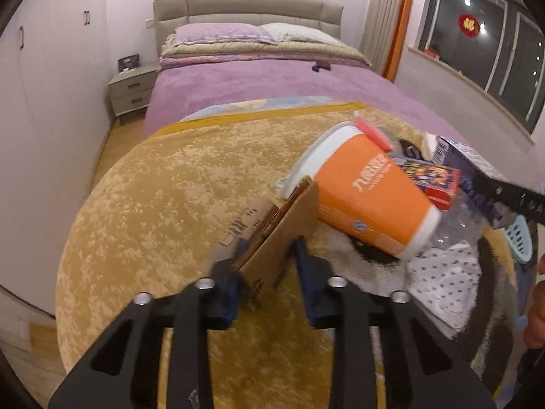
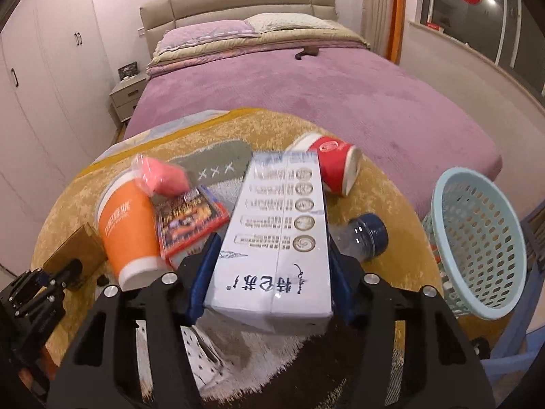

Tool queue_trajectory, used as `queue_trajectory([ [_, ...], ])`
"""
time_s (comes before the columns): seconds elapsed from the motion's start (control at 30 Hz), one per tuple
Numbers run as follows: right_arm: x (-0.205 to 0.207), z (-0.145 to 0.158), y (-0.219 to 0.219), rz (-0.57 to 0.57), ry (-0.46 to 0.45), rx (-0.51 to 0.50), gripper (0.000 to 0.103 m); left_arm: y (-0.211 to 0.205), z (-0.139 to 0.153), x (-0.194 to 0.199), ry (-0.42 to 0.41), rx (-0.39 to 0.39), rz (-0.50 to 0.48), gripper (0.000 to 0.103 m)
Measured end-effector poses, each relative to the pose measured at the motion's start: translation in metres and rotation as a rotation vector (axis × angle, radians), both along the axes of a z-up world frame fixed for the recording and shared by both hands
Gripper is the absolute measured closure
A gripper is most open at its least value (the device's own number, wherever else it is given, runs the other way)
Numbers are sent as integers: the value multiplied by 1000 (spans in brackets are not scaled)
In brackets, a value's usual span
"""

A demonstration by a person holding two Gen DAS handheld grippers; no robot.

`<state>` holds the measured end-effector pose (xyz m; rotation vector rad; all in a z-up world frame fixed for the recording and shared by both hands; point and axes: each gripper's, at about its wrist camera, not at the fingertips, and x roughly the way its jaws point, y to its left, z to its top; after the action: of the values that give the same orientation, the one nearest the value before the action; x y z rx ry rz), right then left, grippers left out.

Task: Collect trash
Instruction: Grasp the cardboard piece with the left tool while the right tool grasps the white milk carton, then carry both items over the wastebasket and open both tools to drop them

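Note:
A pile of trash lies on a yellow plush blanket [image 1: 153, 204] at the foot of a bed. My left gripper [image 1: 270, 242] is shut on the edge of a flat brown cardboard piece [image 1: 276, 225], which stands tilted against an orange paper cup [image 1: 371, 201] lying on its side. My right gripper [image 2: 272, 242] is shut on a long white printed carton [image 2: 279, 238], one pad on each long side. Around the carton lie a red snack pack [image 2: 187, 218], a pink wrapped item [image 2: 163, 177], a red paper cup [image 2: 333, 163] and a clear bottle with a blue cap [image 2: 368, 235].
A light blue perforated basket [image 2: 477, 248] stands tilted at the blanket's right edge. A white dotted cloth [image 1: 442, 283] lies under the pile. Beyond is the purple bed [image 2: 306, 85], with wardrobes and a nightstand [image 1: 133, 92] to the left and a window on the right.

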<state>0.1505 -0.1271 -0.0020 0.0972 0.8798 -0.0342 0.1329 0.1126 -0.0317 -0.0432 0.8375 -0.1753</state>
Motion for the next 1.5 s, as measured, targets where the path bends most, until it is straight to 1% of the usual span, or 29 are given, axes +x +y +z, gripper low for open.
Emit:
queue_trajectory([
  [0.03,-5,-1,-6,4,-7,18,49,-1,1,-4,-5,-11,-6,92],
  [0.1,-14,-1,-17,17,-36,62,51,-4,3,-11,-11,-23,-8,99],
  [0.2,-27,3,-29,41,-73,118,51,-7,7,-21,-27,-8,15,99],
  [0.3,-45,9,-37,68,-110,149,51,-8,17,-35,-57,-35,16,100],
  [0.37,-63,14,-41,107,-150,172,51,-11,24,-44,-74,-51,13,100],
  [0.47,-91,17,-45,148,-198,165,51,-20,35,-59,-110,-68,-14,100],
  [0.57,-115,15,-49,179,-218,165,51,-31,44,-67,-131,-72,-43,100],
  [0.67,-139,3,-55,190,-207,126,51,-47,48,-73,-139,-75,-88,100],
  [0.77,-153,-12,-63,193,-182,101,51,-62,49,-83,-155,-72,-124,100],
  [0.87,-159,-27,-75,170,-139,110,51,-76,46,-85,-140,-81,-154,100],
  [1.07,-155,-43,-90,131,-73,122,50,-97,36,-92,-122,-82,-201,100],
  [1.2,-150,-46,-88,124,-38,103,50,-107,38,-95,-124,-89,-225,100],
  [1.27,-148,-49,-87,120,-16,99,46,-113,39,-97,-127,-86,-232,100],
  [1.4,-147,-53,-88,107,-2,80,46,-127,42,-99,-134,-72,-250,100],
  [1.43,-147,-53,-90,108,-3,91,46,-130,43,-99,-136,-70,-256,100],
  [1.5,-147,-52,-94,111,-6,107,51,-138,47,-99,-144,-62,-269,100],
])
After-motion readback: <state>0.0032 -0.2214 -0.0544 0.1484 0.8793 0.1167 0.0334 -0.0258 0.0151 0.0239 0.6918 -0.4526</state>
